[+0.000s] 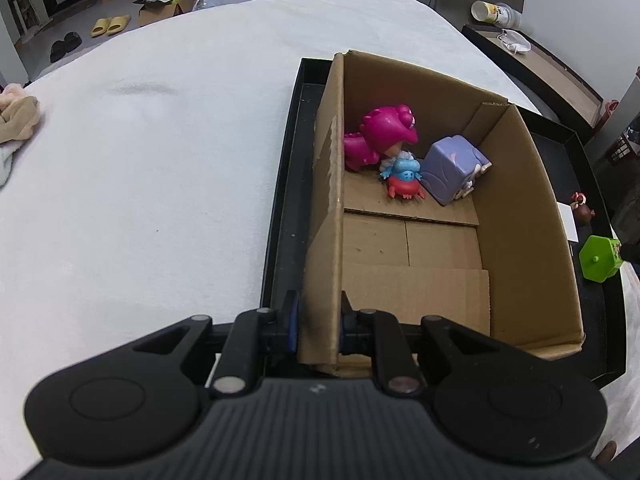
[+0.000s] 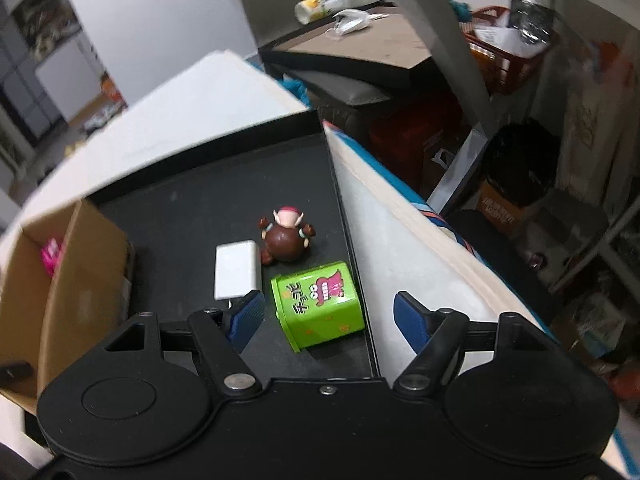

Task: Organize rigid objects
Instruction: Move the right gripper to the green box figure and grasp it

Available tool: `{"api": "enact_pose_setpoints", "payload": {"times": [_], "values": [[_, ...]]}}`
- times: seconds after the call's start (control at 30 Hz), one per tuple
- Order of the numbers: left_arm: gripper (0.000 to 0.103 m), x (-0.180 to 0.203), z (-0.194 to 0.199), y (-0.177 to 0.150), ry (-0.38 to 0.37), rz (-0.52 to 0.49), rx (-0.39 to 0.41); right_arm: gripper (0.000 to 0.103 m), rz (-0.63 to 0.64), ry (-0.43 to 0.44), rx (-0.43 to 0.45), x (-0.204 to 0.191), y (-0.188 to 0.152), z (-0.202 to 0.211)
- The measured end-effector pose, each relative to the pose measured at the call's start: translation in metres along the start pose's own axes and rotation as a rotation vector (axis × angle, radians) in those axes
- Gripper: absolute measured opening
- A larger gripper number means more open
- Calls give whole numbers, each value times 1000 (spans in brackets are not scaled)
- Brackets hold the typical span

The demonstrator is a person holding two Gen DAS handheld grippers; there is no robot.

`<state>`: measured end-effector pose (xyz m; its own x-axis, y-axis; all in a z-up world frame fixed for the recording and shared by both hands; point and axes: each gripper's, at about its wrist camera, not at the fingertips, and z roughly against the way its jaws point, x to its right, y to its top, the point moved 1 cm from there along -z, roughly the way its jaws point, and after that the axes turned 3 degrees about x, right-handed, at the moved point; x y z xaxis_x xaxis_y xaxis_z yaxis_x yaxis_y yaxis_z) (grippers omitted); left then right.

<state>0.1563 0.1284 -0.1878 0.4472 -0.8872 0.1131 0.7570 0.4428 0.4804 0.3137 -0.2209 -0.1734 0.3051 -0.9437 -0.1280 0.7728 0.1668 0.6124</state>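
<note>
Three toys sat in the cardboard box point(image 1: 520, 216) my left gripper point(image 1: 319, 320) clamped by its wall; my right gripper point(image 2: 328, 314) hung wide over the green box point(image 2: 318, 304), brown figure point(image 2: 286, 236) and white block point(image 2: 235, 274) left.

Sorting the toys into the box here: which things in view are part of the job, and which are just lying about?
Part of the job:
cardboard box, pinched by the left gripper
pink figure, purple cube toy, small red and blue toy
green box
brown figure
white block
black tray

Lying about:
yellow slippers
tipped cup
</note>
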Motion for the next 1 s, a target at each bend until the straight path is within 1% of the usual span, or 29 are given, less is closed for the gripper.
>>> {"api": "enact_pose_setpoints", "payload": {"times": [0.1,0.23,0.3,0.37,0.4,0.43,0.53,0.73,0.83,1.0], "values": [[17,-2,0,-1,-7,9,1,71,21,-8,-17,-3,2,-8],[17,-5,2,-1,-22,21,6,71,46,-41,-33,-6,2,-17],[17,-6,2,-1,-26,20,9,69,65,-46,-42,-10,0,-21],[17,-7,3,-2,-29,22,12,59,80,-34,-45,-14,-1,-22],[17,-7,4,-2,-32,24,14,53,87,-41,-43,-16,-2,-22],[17,-8,4,-2,-35,26,15,49,98,-56,-35,-17,-3,-21],[17,-9,5,-3,-44,30,18,49,98,-41,-23,-17,-3,-16],[18,-11,7,-4,-58,32,22,49,93,-62,-2,-18,-3,-5],[18,-11,6,-4,-62,32,23,49,75,-56,-7,-18,-5,-2],[18,-14,5,-4,-76,43,25,49,97,-54,-9,-29,-4,6]]}}
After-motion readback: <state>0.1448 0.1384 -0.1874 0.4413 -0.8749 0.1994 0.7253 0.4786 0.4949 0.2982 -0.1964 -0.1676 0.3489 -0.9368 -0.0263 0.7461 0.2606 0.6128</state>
